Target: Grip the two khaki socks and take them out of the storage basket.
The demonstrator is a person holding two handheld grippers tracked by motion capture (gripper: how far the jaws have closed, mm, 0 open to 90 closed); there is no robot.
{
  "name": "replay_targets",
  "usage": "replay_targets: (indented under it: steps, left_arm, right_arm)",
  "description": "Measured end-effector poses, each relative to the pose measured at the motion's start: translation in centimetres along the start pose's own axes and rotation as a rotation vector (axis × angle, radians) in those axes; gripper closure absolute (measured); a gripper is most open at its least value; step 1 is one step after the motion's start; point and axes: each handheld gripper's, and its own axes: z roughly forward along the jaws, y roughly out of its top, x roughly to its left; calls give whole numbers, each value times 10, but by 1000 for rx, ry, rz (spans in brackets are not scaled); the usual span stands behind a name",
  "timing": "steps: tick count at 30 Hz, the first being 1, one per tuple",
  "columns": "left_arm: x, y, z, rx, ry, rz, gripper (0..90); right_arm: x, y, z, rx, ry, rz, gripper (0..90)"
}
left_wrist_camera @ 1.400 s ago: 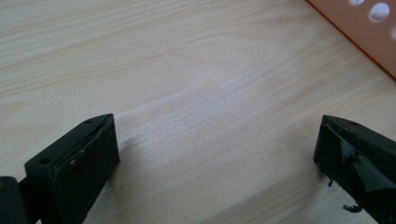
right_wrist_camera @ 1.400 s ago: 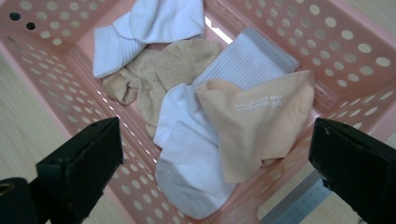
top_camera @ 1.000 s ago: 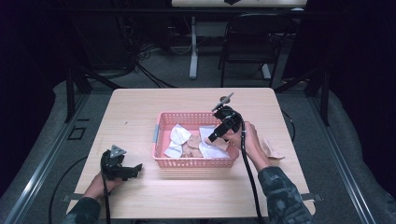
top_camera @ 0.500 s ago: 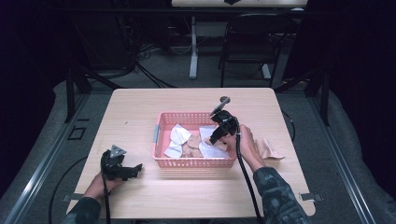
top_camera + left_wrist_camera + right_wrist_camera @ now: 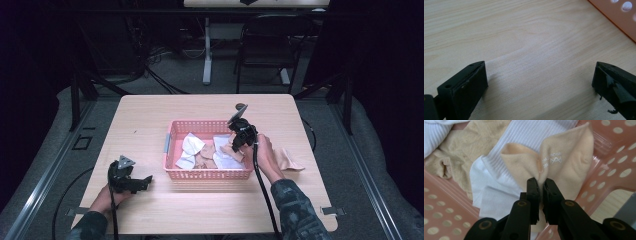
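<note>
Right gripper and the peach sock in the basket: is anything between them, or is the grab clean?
Nothing stands between them. The right gripper, whose jaws have just closed, pinches a fold of the peach sock directly. The sock lies on top of a white sock inside the pink basket.

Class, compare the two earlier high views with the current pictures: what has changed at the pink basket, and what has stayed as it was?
The right tongs have sunk a little into the pink basket, and their jaws have just been closing; they now pinch a fold of the peach sock. The left tongs stayed open over the table left of the basket. The basket, white socks and the peach sock on the table kept their places.
</note>
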Motion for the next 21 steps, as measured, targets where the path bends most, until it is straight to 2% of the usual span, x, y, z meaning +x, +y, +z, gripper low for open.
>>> replay_targets:
  steps: [1,2,3,5,10,14,15,21]
  left_arm:
    - [0,0,0,0,0,0,0]
    - [0,0,0,0,0,0,0]
    - [0,0,0,0,0,1,0]
    - [0,0,0,-1,0,0,0]
    - [0,0,0,-1,0,0,0]
    - [0,0,0,0,0,0,0]
    - [0,0,0,-1,-1,1,0]
    - [0,0,0,-3,0,-2,0]
  right_arm:
    - [-1,0,-1,14,-3,-9,846]
    - [0,-2,0,-10,-1,11,849]
    - [-1,-2,-2,10,-2,-9,849]
    - [0,-3,-7,0,0,-10,850]
    - [3,-6,-23,-60,20,-14,851]
    - [6,-7,-36,-79,25,-36,851]
    - [8,-7,-39,-99,26,-27,851]
    - [10,-7,-56,-120,37,-41,851]
